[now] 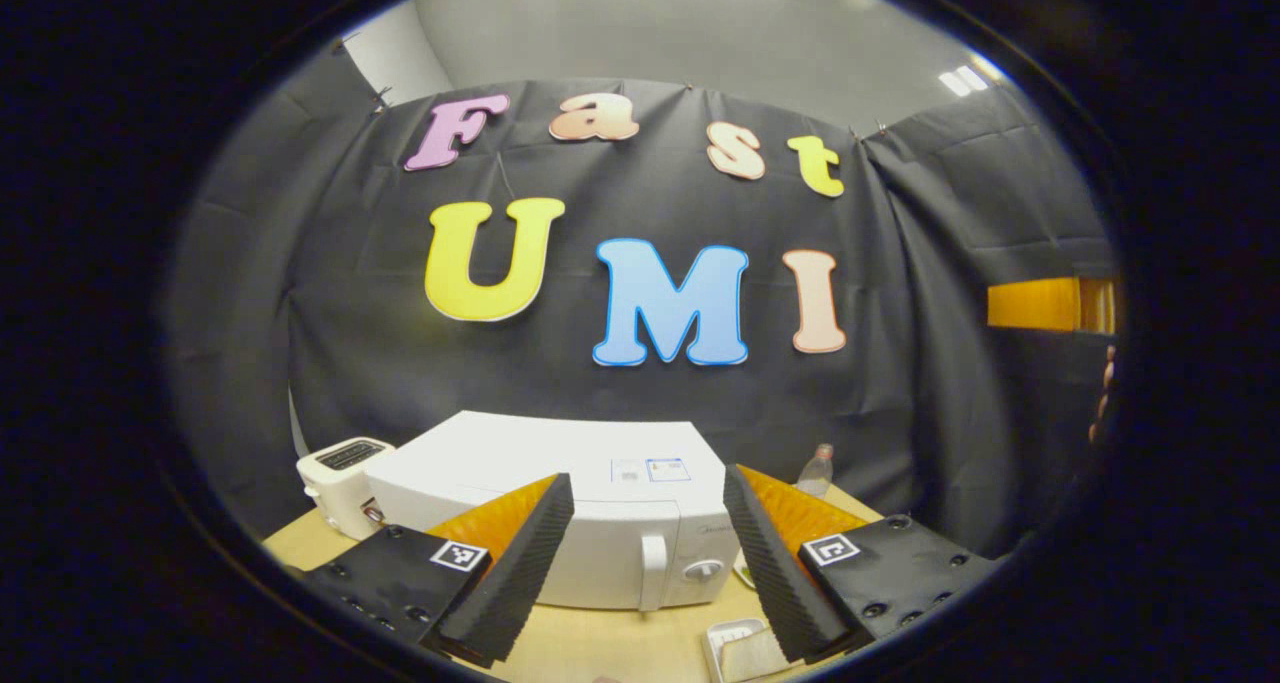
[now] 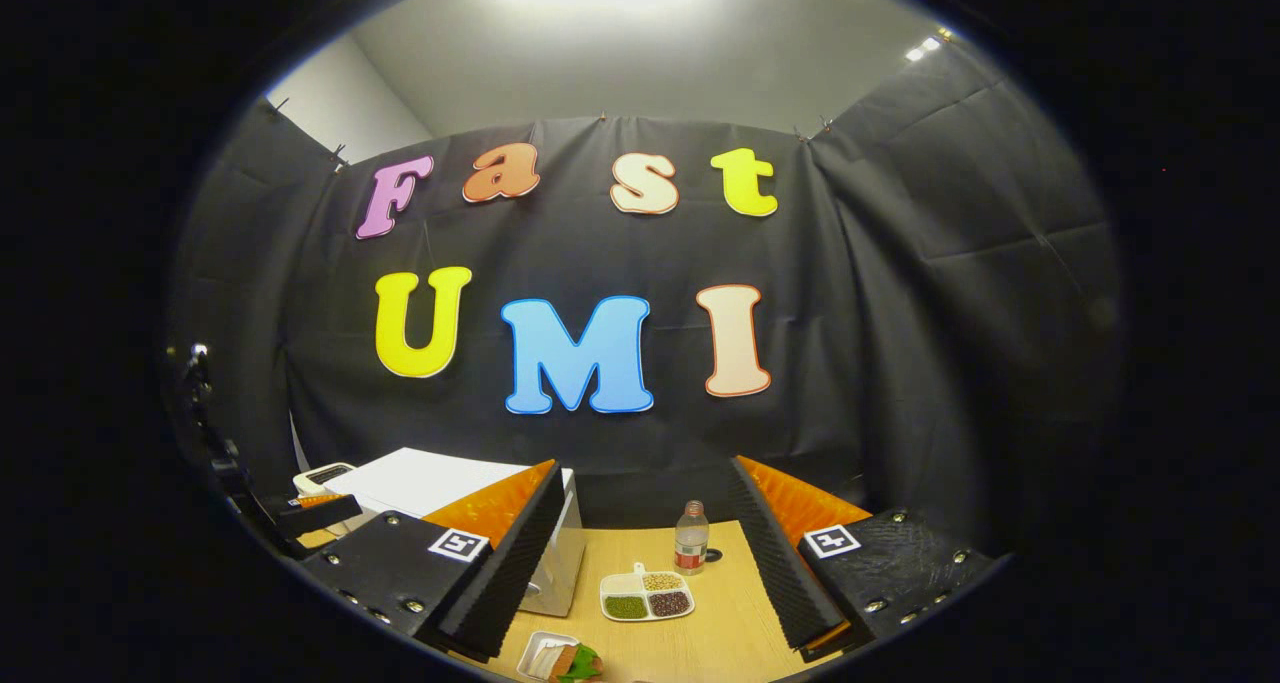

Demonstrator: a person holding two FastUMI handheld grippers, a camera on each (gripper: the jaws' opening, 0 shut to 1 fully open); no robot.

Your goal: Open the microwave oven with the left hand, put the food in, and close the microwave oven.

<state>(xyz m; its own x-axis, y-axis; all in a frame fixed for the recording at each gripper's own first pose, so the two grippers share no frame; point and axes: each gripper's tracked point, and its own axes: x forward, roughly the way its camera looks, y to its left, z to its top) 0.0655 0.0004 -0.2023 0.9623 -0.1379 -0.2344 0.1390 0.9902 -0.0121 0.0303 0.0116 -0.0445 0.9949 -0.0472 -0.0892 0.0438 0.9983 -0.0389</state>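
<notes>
A white microwave oven [image 1: 560, 503] stands on the wooden table, door closed, with its handle [image 1: 652, 568] and a round knob [image 1: 703, 569] on the front right. My left gripper [image 1: 648, 563] hangs open in front of it, some way off, handle between the fingers in the image. In the right gripper view the microwave oven [image 2: 440, 488] is at the left. A white tray of food [image 2: 562, 660], with something brown and green on it, lies at the bottom edge. My right gripper [image 2: 640, 573] is open above the table, holding nothing. The food tray's corner [image 1: 740, 648] also shows in the left gripper view.
A white toaster [image 1: 338, 478] stands left of the microwave. A small clear bottle [image 2: 690, 538] and a divided dish of beans [image 2: 646, 596] sit on the table [image 2: 700, 633] to the right of the microwave. Black cloth walls close the booth behind and at the sides.
</notes>
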